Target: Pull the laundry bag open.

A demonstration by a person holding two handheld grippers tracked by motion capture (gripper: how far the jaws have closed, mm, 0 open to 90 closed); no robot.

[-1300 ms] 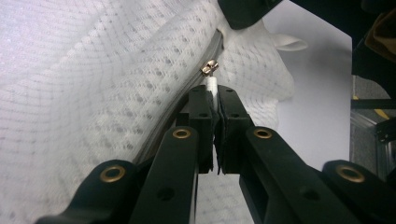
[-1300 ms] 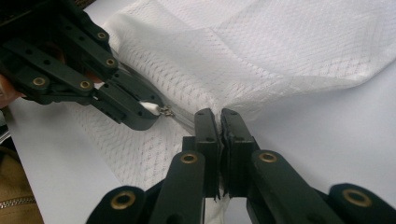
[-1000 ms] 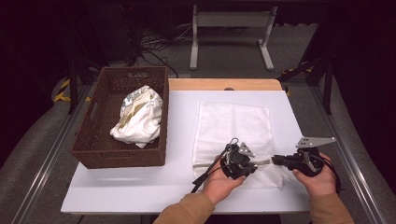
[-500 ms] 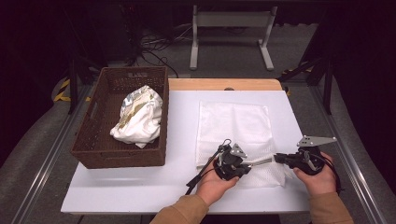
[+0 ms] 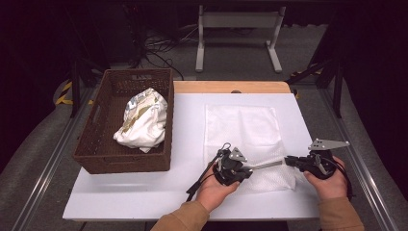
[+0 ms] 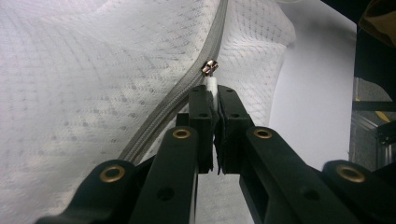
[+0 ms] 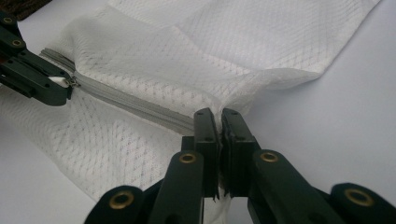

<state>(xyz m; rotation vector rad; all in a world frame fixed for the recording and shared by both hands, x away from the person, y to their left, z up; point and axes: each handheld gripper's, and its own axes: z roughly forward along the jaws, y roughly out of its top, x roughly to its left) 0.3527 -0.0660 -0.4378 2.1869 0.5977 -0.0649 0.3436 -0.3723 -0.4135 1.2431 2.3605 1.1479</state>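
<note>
We had the mesh bag (image 5: pixel 243 139) lying flat on the table (image 5: pixel 144 192), right of the basket (image 5: pixel 96 144). Left gripper (image 6: pixel 212 95) was clamped on the zipper pull (image 6: pixel 210 67), right gripper (image 7: pixel 218 116) pinching the bag's zipper end. Stuff looked light, floppy and bunchy, so we figured tabs and seams beat loose mesh for grabbing.

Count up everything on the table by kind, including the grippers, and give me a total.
Mesh zip bags: 1, white mesh bag lying flat
Wicker baskets: 1, brown basket
Bundled cloths: 1, white cloth in the basket
Grippers: 2, left gripper pinching the zipper pull, right gripper pinching the bag's end
Total: 5
</note>
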